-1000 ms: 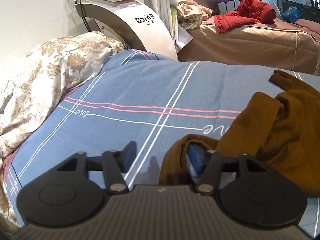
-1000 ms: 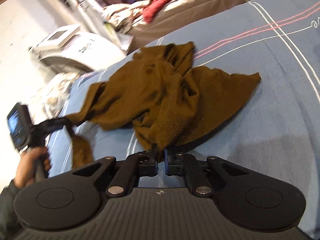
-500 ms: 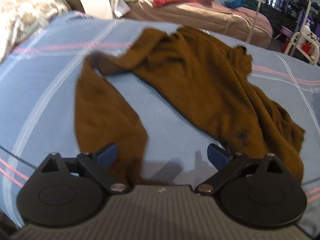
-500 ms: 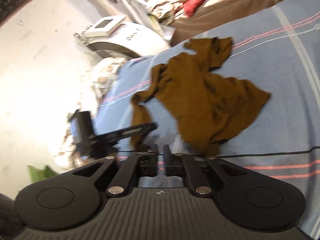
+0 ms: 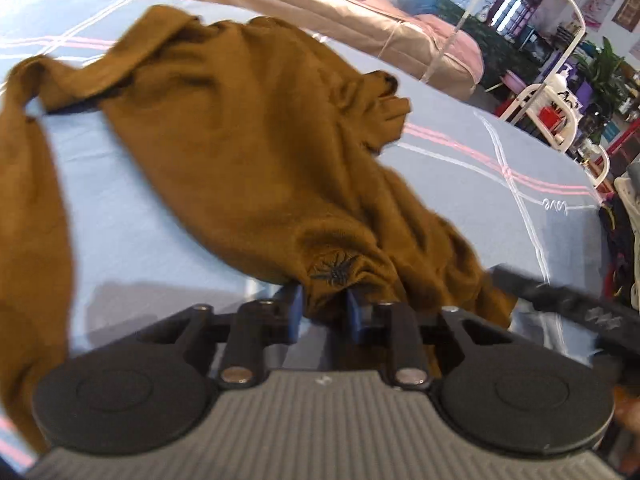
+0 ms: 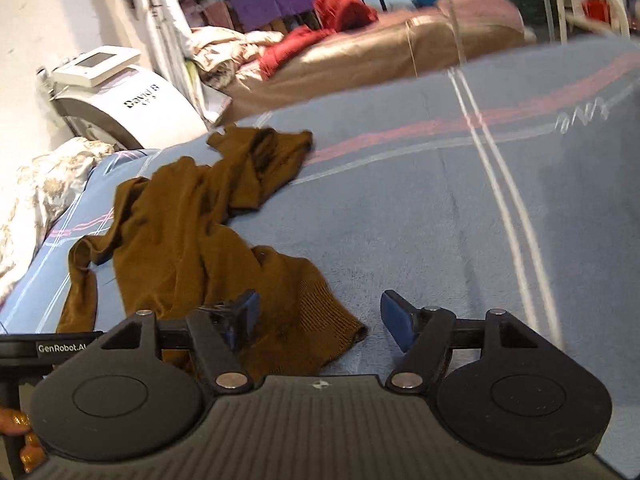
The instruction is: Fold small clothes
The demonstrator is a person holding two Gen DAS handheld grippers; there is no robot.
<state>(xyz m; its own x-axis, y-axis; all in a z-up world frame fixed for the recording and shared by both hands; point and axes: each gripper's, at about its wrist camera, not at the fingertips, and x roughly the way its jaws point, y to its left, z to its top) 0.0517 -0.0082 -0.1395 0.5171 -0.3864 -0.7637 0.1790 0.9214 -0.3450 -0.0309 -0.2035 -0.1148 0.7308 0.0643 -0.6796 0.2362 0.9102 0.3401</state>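
Note:
A brown knit garment (image 5: 248,140) lies crumpled on the blue striped blanket (image 5: 460,184), one sleeve trailing off to the left. My left gripper (image 5: 323,308) is closing its jaws on a bunched edge of it, just below a small dark embroidered spider (image 5: 334,270), and fabric fills the gap between the blue pads. In the right wrist view the garment (image 6: 180,232) stretches away to the left. My right gripper (image 6: 320,312) is opening wide; the ribbed hem corner (image 6: 320,332) lies loose under its left finger, touched by neither pad.
A white machine (image 6: 120,108) and a floral quilt (image 6: 36,188) stand at the far left. Behind the blanket (image 6: 420,220) is a tan-covered bed (image 6: 380,52) with a red jacket (image 6: 320,24). A white metal rack (image 5: 560,108) stands at the right.
My left gripper swung right across the garment, went from wide open to clamped on its edge. My right gripper let go of the hem and spread wide.

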